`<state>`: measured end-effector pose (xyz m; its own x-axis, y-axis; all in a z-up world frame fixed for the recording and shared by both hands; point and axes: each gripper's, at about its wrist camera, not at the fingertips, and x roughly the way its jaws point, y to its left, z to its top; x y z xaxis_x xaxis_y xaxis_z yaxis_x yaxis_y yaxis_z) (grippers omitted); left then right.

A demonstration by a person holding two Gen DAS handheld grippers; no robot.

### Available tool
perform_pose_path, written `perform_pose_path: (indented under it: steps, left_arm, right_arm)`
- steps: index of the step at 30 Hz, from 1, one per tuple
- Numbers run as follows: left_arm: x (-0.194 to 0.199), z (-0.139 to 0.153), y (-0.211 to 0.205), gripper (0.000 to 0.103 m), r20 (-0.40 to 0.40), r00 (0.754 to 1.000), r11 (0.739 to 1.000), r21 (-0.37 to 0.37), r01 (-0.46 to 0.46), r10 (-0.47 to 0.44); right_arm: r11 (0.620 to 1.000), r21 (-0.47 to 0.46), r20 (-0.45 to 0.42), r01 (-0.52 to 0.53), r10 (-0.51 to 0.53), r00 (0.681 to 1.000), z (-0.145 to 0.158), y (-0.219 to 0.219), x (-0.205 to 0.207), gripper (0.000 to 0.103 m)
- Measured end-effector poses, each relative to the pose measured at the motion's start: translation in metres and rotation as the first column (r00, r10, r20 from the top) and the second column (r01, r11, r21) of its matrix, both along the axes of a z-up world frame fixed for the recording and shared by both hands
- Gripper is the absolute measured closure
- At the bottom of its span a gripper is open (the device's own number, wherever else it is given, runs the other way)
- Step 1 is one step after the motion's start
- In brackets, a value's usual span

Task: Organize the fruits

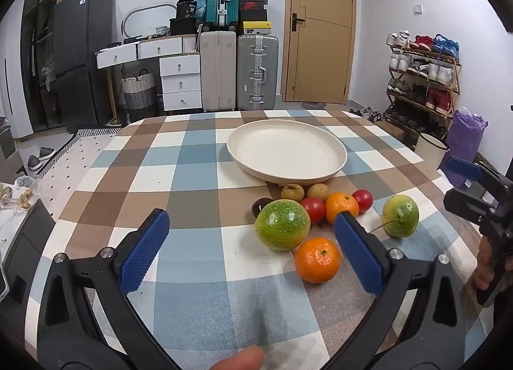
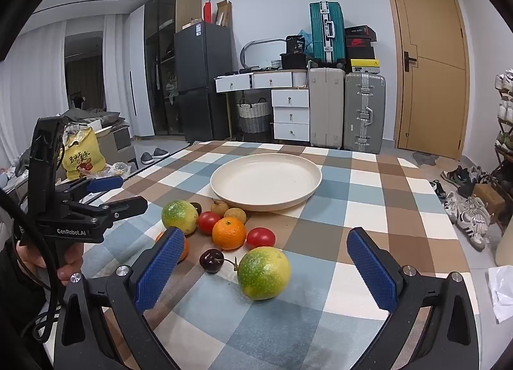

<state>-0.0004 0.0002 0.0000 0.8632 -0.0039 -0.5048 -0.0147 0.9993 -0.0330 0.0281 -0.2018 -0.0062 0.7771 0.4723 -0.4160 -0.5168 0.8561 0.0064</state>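
Observation:
A cream plate [image 1: 287, 150] [image 2: 266, 179] sits empty on the checked tablecloth. In front of it lies a cluster of fruit: two green-yellow fruits [image 1: 282, 224] [image 1: 400, 216], two oranges [image 1: 317, 260] [image 1: 341, 206], two red tomatoes [image 1: 313, 208] [image 1: 363, 199], two brown longans [image 1: 292, 192], and a dark cherry [image 2: 211, 260]. My left gripper [image 1: 253, 228] is open and empty, just short of the nearer green fruit and orange. My right gripper [image 2: 266, 248] is open and empty, with a green-yellow fruit [image 2: 263, 272] and the cherry between its fingers' line.
The table's far edge lies behind the plate. Each gripper shows at the side of the other's view: the right one [image 1: 481, 196], the left one [image 2: 96, 196]. Suitcases, drawers, a fridge, a door and a shoe rack [image 1: 423, 81] stand beyond the table.

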Motion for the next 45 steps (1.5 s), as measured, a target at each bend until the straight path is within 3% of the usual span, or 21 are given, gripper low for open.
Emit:
perform_pose_path:
  steps: [45]
  left_arm:
    - [0.0007,0.0004,0.0003,0.001,-0.011,1.0,1.0,-0.003,-0.003,0.003]
  right_arm:
    - [1.0,0.003,-0.013,0.001,-0.001,1.0,-0.0034,0.0,0.0027,0.0]
